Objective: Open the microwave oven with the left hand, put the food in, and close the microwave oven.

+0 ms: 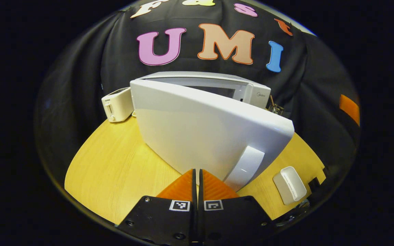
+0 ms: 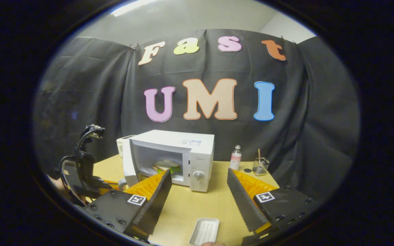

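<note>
One table [image 2: 190, 208], wood top. One microwave [image 2: 197, 150] at its back, door [image 1: 200, 136] swung partly open w/ handle [image 1: 246, 165] just ahead of left gripper [image 1: 197, 177], fingers together, nothing between. Food [image 2: 164, 165] sits inside cavity, partly hidden by right gripper [image 2: 198, 198], fingers wide apart. One toaster [image 1: 117, 104] beside microwave; one tray [image 2: 204, 231], cut off at bottom; one bottle [image 2: 235, 158]; one glass [image 2: 260, 166], contents unclear.

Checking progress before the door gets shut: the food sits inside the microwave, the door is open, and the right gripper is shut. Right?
Not quite: the right gripper is open, its fingers spread wide in the right gripper view. The rest holds: the food sits inside the microwave, whose door is open.
</note>
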Motion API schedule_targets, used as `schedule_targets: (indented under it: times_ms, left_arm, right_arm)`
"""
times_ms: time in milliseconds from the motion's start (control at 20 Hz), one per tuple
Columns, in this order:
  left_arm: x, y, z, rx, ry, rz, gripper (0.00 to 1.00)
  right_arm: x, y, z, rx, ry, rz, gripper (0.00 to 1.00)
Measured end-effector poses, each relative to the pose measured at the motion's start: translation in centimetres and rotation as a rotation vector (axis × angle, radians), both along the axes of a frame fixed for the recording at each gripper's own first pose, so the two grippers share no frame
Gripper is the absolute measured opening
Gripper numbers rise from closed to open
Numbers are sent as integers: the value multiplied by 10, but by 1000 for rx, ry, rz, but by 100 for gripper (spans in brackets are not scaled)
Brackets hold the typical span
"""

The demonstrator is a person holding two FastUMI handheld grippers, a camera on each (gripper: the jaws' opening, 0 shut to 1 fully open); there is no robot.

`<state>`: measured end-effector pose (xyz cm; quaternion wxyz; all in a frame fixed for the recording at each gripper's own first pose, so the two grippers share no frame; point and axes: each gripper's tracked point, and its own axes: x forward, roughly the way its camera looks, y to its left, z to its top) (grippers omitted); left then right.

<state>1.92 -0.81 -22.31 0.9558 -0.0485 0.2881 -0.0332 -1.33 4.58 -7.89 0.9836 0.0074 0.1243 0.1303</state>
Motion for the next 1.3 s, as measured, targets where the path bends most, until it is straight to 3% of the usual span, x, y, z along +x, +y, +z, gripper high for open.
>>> schedule_targets:
  times_ms: [100,150,300,350,450,500,550,600,900,950,1300]
  left_arm:
    - [18,-9,-1,-6,0,-12,1]
    - [26,-14,0,-10,0,-21,1]
    - [49,-26,0,1,-5,-41,1]
    - [55,-29,-1,11,-5,-44,1]
    - [66,-36,-2,21,-7,-56,1]
    - [72,-40,-3,27,-6,-64,1]
    - [78,-43,-3,33,-7,-72,1]
    - [84,-45,-3,39,-9,-75,1]
    - [114,-61,2,57,-30,-112,1]
    - [119,-63,1,63,-29,-118,1]
    - [139,-74,1,76,-41,-134,1]
  right_arm:
    - [-1,-13,5,15,-1,-26,92]
    - [-2,-19,10,22,-3,-39,100]
    - [-4,-36,20,18,-23,-69,92]
    - [-6,-40,23,15,-28,-76,100]
    - [-8,-48,26,10,-36,-93,100]
    - [-8,-51,26,7,-37,-102,92]
    - [-9,-54,27,7,-38,-112,92]
    - [-10,-57,28,7,-38,-120,100]
    - [-9,-72,29,5,-36,-158,100]
    - [-8,-73,30,7,-33,-161,92]
    - [-5,-77,29,6,-33,-175,92]
